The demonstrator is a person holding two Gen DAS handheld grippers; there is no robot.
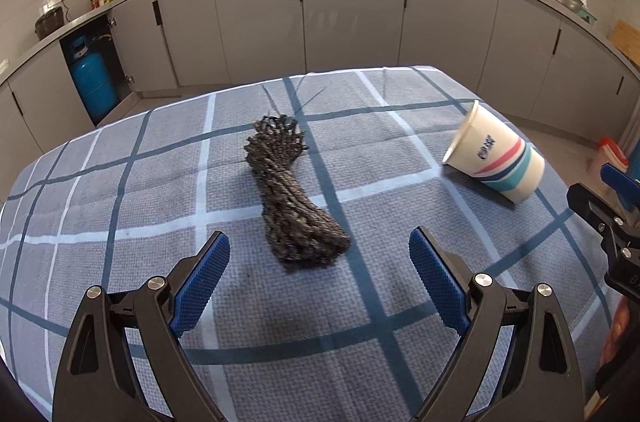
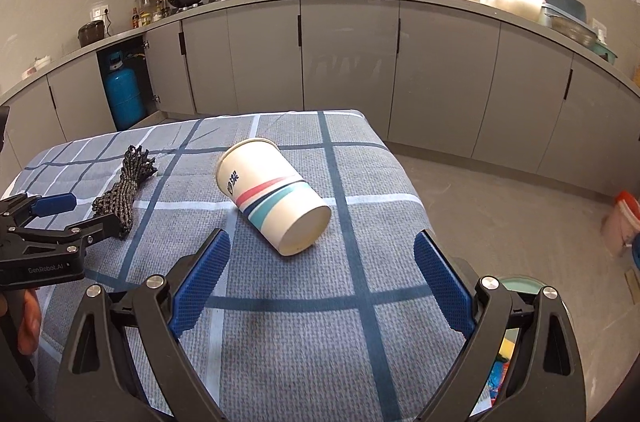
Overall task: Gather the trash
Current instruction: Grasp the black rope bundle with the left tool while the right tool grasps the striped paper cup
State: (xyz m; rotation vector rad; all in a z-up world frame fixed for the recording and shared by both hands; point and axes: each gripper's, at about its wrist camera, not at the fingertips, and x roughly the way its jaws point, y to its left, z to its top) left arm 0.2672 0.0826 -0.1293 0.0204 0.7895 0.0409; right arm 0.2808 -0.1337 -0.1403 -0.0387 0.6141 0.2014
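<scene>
A dark bundled rope [image 1: 290, 198] lies on the checked tablecloth [image 1: 140, 206], just ahead of my open, empty left gripper [image 1: 319, 246]. A white paper cup [image 1: 496, 158] with pink, blue and teal stripes lies on its side at the right. In the right wrist view the cup [image 2: 272, 194] lies just ahead of my open, empty right gripper [image 2: 322, 250], its base toward me. The rope [image 2: 126, 186] is at the left there, with the left gripper [image 2: 66, 212] beside it. The right gripper's side [image 1: 608, 218] shows at the left wrist view's right edge.
The table's right edge [image 2: 404, 182] drops to a grey floor. A bin with a teal rim [image 2: 520, 284] sits below the right gripper, coloured items inside. Grey kitchen cabinets [image 2: 348, 62] run behind, with a blue gas cylinder [image 2: 122, 94] at the left. An orange-lidded container [image 2: 624, 218] stands on the floor.
</scene>
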